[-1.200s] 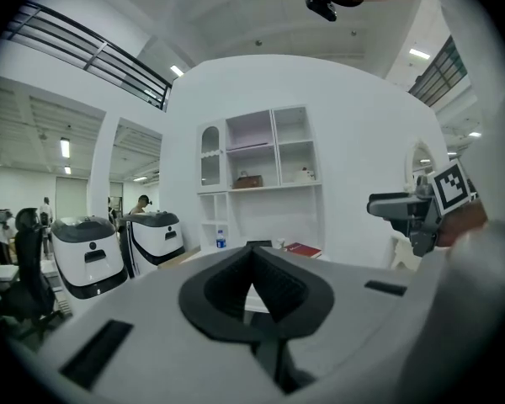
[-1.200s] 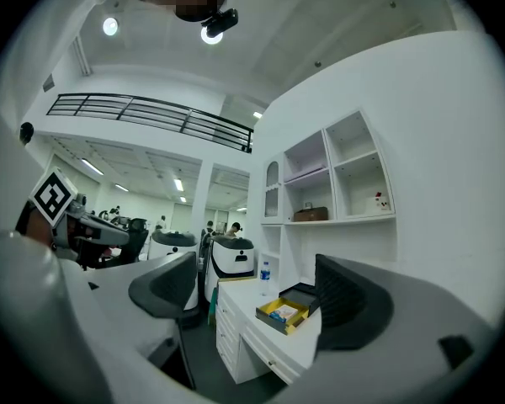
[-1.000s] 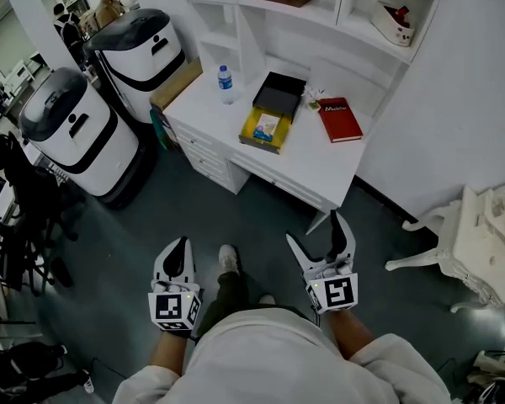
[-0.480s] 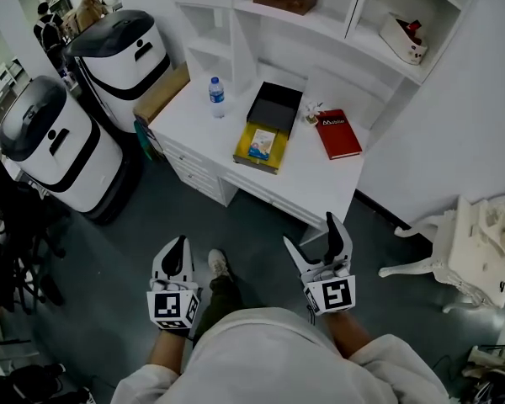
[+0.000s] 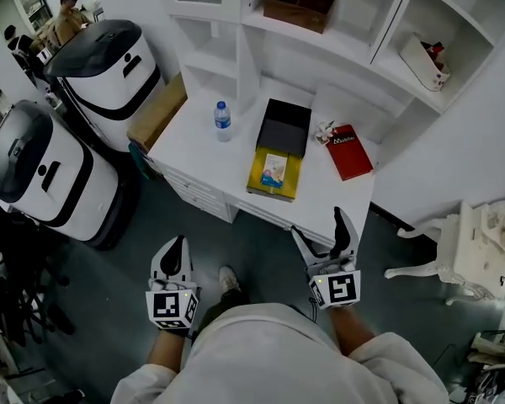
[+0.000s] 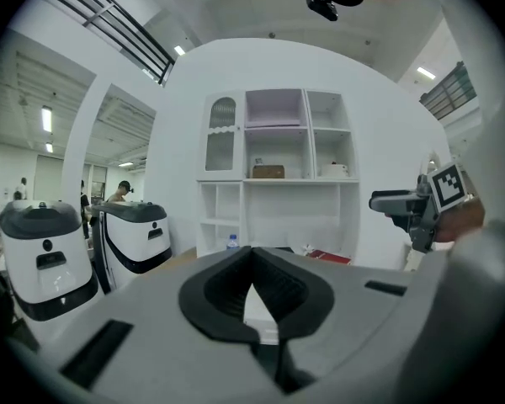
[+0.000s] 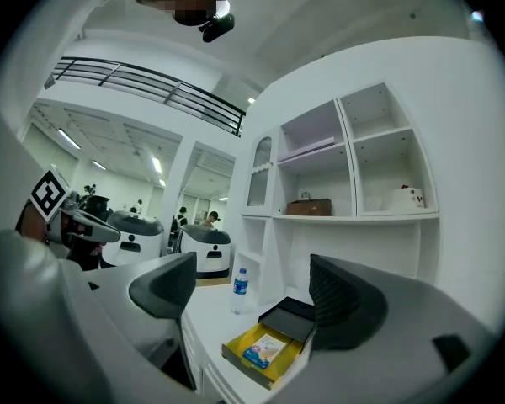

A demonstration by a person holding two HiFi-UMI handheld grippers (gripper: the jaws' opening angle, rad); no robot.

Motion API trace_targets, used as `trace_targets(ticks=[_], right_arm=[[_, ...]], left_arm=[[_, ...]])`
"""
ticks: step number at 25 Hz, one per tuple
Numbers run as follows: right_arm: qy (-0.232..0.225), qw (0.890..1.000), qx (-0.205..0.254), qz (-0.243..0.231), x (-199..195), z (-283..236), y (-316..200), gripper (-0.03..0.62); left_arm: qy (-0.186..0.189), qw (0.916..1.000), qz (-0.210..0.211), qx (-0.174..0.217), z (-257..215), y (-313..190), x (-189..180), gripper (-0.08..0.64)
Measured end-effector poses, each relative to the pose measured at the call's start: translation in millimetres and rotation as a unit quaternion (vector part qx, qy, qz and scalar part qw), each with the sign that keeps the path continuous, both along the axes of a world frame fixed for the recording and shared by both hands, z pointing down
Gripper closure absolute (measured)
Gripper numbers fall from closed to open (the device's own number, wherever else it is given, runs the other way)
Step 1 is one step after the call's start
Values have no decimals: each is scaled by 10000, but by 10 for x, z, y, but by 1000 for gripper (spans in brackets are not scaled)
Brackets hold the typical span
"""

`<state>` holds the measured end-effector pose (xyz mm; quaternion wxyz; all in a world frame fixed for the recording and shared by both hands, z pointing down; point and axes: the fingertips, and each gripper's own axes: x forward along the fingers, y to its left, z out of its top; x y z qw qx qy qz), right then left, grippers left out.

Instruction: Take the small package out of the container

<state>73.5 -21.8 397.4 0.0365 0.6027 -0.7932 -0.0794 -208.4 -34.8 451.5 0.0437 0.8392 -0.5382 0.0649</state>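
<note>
1. Two claws: left claw (image 5: 178, 244), right claw (image 5: 318, 223).
2. Two white-and-black machines (image 5: 101, 66) (image 5: 35, 175).
3. One water bottle (image 5: 223, 121).
4. One yellow container (image 5: 270, 193), one small package (image 5: 274, 170).
5. One red book (image 5: 351, 151).
6. One brown box (image 5: 300, 4).

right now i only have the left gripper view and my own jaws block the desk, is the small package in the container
Observer: Yes, the small blue and white package lies flat inside the open yellow cardboard box on the white desk.
Operator: is the lid in the way
Observer: No, the black lid is folded back behind the box, on the side toward the shelves.
Operator: which jaws are ready to grab
Observer: The right gripper has its jaws apart with nothing between them, and its view looks down at the box.
</note>
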Motion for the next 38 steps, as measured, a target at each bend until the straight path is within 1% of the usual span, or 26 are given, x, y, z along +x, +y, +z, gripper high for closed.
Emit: trace_targets(ticks=[5, 9, 16, 22, 26, 30, 34, 38], right_arm=[[12, 9995, -99, 294, -161, 32, -471, 172], [38, 9986, -277, 448, -244, 178, -746, 172], [39, 9950, -746, 660, -274, 630, -1268, 172], [-98, 9874, -1332, 850, -157, 1184, -1774, 172], [-146, 9785, -1817, 967, -54, 1600, -2108, 172], [-166, 9669, -2324, 1039, 38, 2006, -2357, 172], [-224, 9520, -2816, 1176, 113, 2399, -2584, 172], [-329, 9333, -3322, 1323, 172, 2806, -2759, 172]], left_arm=[[34, 9998, 183, -52, 11, -479, -226, 552], [30, 9996, 238, -129, 72, -714, -345, 552], [-34, 9993, 213, -291, 191, -1012, -459, 552], [-170, 9992, 60, -355, 232, -1305, -519, 552], [-268, 9987, -81, -434, 247, -1524, -539, 552], [-322, 9980, -182, -503, 260, -1759, -505, 552], [-342, 9971, -247, -638, 341, -1960, -466, 552], [-376, 9954, -307, -826, 468, -2094, -427, 552]])
